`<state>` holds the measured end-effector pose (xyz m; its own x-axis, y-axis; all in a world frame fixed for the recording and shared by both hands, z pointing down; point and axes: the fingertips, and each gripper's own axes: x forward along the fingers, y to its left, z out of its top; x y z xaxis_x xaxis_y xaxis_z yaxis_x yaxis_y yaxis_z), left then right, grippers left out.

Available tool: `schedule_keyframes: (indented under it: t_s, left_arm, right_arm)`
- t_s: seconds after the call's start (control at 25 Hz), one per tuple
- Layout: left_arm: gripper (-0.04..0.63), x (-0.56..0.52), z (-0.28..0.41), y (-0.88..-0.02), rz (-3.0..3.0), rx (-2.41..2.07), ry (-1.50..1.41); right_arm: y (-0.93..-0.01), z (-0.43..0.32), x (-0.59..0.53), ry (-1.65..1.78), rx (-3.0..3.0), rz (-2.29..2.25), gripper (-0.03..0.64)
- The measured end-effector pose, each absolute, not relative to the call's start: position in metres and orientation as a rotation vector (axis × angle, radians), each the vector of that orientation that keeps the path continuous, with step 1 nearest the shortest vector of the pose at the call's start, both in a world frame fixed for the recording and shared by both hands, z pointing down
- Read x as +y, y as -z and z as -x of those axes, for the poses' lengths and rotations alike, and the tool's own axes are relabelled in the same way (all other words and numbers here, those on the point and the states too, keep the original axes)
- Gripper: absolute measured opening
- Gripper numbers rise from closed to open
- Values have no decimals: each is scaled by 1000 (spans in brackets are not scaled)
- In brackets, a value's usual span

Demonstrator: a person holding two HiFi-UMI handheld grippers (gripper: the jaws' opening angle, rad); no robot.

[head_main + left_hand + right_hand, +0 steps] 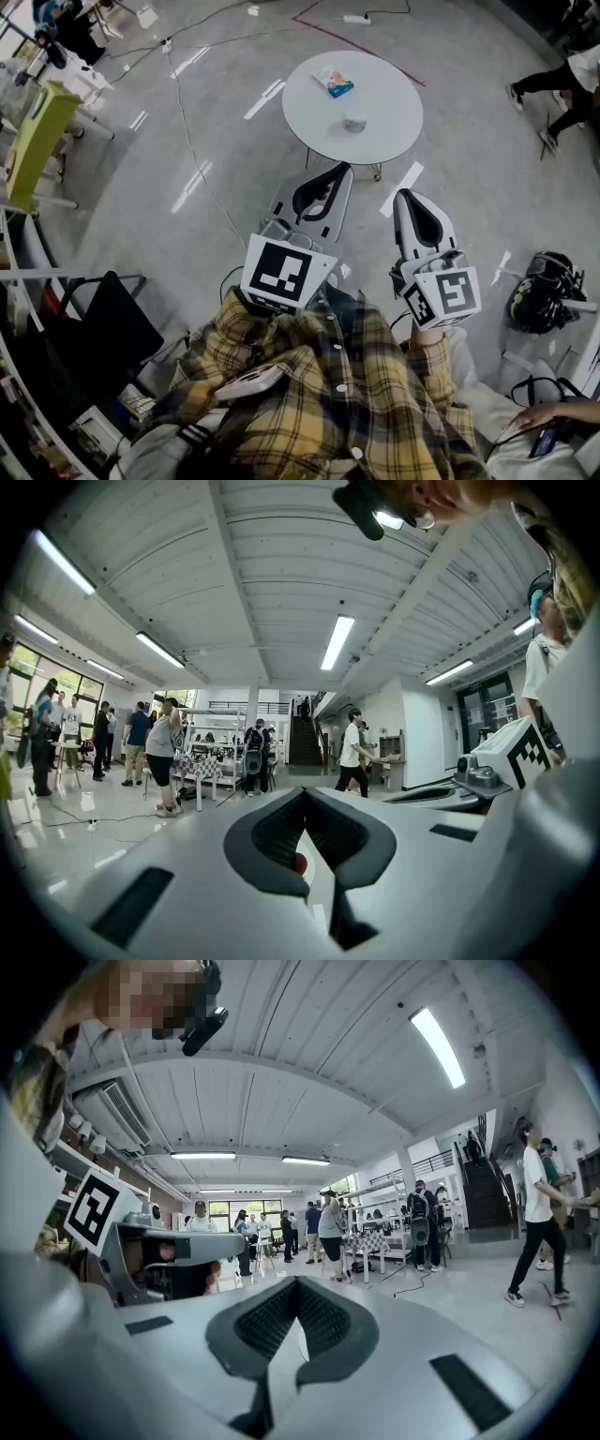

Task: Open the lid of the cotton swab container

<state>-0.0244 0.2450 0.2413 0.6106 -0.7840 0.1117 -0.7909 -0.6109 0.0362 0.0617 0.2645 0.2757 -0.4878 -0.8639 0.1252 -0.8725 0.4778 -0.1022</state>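
While left hand-held gripper (337, 174) and right hand-held gripper (406, 197) sit closed, empty, table (380, 89) well ahead, floor (367, 214) between

There is one round white table (384, 75), and two things lie on it: one blue-and-white packet (334, 82) and one small round container (354, 122). There are two grippers, one left gripper (343, 169) and one right gripper (404, 195), and they carry two marker cubes (281, 272), one each. The gripper views show one staircase (302, 742). The people (330, 1227) standing in the hall are small and overlapping, perhaps ten or more.
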Motion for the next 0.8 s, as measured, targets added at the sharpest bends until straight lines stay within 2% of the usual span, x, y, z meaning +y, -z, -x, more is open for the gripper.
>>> schedule_keyframes:
  t_s: [0.28, 0.8]
  left_arm:
    - [20, 185, 17, -249, -2747, -1318, -132]
    - [20, 14, 20, -256, -2752, -1221, -198]
  right_arm:
    - [-285, -68, 209, -251, -2631, -1550, 17]
    - [-292, -53, 40, -293, -2581, -1557, 17]
